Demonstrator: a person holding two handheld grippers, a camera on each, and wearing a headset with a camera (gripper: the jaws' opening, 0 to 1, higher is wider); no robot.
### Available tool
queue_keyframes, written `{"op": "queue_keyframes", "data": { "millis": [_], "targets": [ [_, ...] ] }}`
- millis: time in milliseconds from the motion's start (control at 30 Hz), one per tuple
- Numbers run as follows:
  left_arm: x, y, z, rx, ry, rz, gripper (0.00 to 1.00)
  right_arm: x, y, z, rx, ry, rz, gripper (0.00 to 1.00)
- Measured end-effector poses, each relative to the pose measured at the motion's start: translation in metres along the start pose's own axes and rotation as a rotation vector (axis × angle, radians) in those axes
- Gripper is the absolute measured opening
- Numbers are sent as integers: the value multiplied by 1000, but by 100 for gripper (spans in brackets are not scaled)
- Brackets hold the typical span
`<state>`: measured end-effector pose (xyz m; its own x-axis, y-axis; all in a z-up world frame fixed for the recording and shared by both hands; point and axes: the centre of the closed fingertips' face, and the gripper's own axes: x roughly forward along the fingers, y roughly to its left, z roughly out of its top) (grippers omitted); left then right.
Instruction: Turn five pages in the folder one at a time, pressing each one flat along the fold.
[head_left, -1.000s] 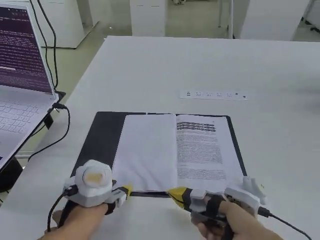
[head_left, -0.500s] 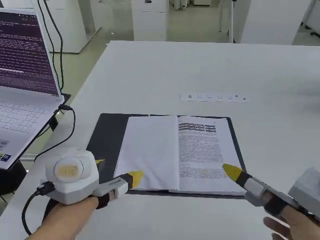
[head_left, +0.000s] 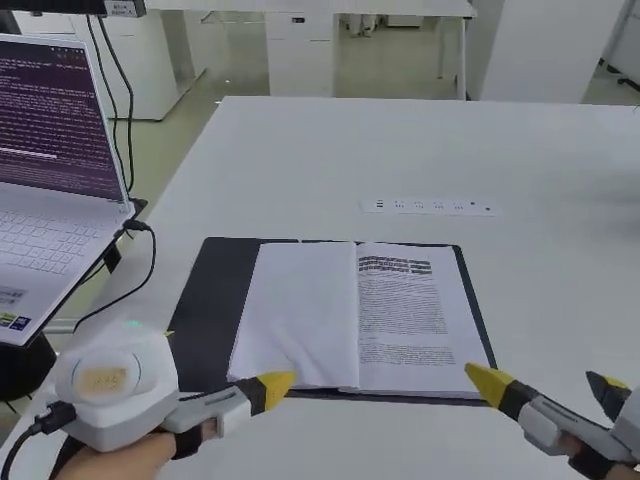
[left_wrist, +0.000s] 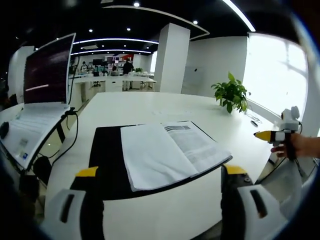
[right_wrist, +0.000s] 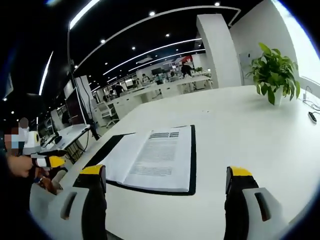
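The black folder (head_left: 205, 290) lies open on the white table, with a blank white page (head_left: 295, 310) on the left of the fold and a printed page (head_left: 405, 310) on the right. Both pages lie flat. My left gripper (head_left: 220, 360) hovers at the folder's near left corner, open, with nothing between its yellow tips. My right gripper (head_left: 547, 382) is off the near right corner, open and empty too. In the left gripper view the folder (left_wrist: 160, 150) lies ahead of the open left gripper (left_wrist: 161, 171). The right gripper view has the folder (right_wrist: 150, 155) beyond the open right gripper (right_wrist: 166, 171).
An open laptop (head_left: 50, 200) stands at the left with a black cable (head_left: 135, 265) trailing beside the folder. A white power strip (head_left: 428, 206) lies behind the folder. A potted plant (right_wrist: 274, 75) stands at the table's far right end.
Both grippers have drawn back from the folder's near edge by the fold and moved apart to its corners. Their jaws now stand wide. The head camera has tilted up a little.
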<state>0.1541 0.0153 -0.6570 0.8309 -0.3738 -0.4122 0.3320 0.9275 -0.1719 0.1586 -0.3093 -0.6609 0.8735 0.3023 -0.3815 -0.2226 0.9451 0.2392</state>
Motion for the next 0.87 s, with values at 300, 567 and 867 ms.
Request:
{"op": "queue_keyframes", "data": {
  "millis": [300,567,867],
  "targets": [
    [-15,-2,1,-17,-18,20,99,-4,-1,14,-45,-41,-4,100],
    [-22,-3,2,-21,-24,39,99,-7,-2,16,-67,-42,-4,100],
    [-26,4,-3,-13,-7,59,99,-10,1,8,-69,-19,8,99]
  ]
}}
